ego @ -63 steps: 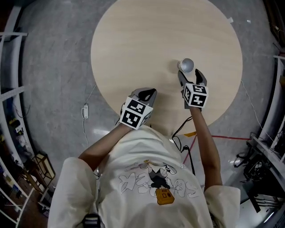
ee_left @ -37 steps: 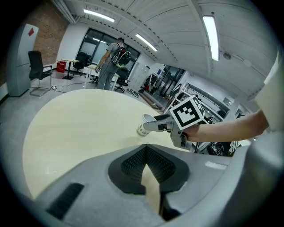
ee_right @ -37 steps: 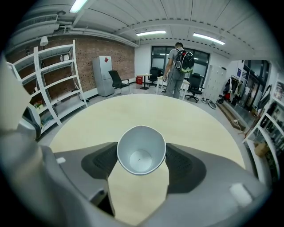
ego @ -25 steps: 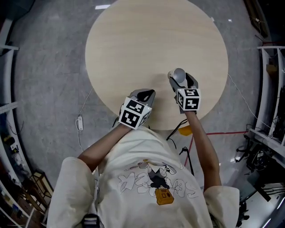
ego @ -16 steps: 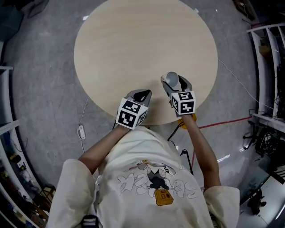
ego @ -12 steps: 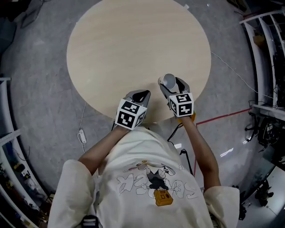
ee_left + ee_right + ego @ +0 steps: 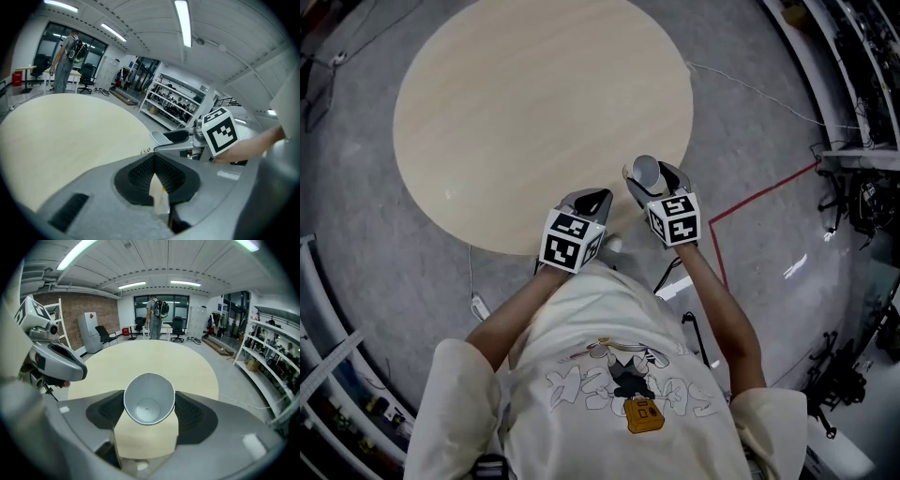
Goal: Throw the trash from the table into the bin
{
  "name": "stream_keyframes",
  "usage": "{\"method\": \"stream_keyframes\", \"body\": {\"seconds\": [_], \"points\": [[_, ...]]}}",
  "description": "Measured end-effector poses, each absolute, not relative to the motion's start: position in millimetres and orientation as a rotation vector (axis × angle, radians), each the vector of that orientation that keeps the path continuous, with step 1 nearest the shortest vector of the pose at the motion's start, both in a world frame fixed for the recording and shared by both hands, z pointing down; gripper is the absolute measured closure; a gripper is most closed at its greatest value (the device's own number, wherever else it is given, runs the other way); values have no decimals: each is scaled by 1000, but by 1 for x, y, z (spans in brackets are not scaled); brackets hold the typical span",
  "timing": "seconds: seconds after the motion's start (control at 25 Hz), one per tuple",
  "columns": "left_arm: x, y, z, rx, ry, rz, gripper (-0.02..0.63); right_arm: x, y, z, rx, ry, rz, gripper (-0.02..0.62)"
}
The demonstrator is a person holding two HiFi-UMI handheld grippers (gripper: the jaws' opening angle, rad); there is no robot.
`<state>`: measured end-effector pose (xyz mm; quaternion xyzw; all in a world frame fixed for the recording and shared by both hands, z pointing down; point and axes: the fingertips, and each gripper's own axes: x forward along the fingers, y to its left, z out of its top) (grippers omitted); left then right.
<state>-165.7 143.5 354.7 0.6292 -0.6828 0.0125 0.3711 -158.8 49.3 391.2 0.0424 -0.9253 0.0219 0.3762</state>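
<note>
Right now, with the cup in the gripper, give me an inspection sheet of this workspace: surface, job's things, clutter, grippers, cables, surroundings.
Surface: round wooden table, top bare.
Job's things: paper cup, empty, held in the right gripper; no bin in any view.
Clutter: nothing seen.
Grippers: right gripper shut on the paper cup's sides; left gripper jaws together, nothing made out between them.
Cables: white cable on the floor left of the person; black cable on the floor below the right gripper.
Surroundings: grey floor with a red line; shelving; a person with a backpack beyond the table.
</note>
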Motion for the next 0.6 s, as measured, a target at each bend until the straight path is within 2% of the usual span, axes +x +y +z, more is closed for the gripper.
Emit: {"method": "stream_keyframes", "body": {"seconds": [0.6], "points": [[-64,86,363,1795,-1546,194,601,-1,-8,411,452,-2337,272,250]]}}
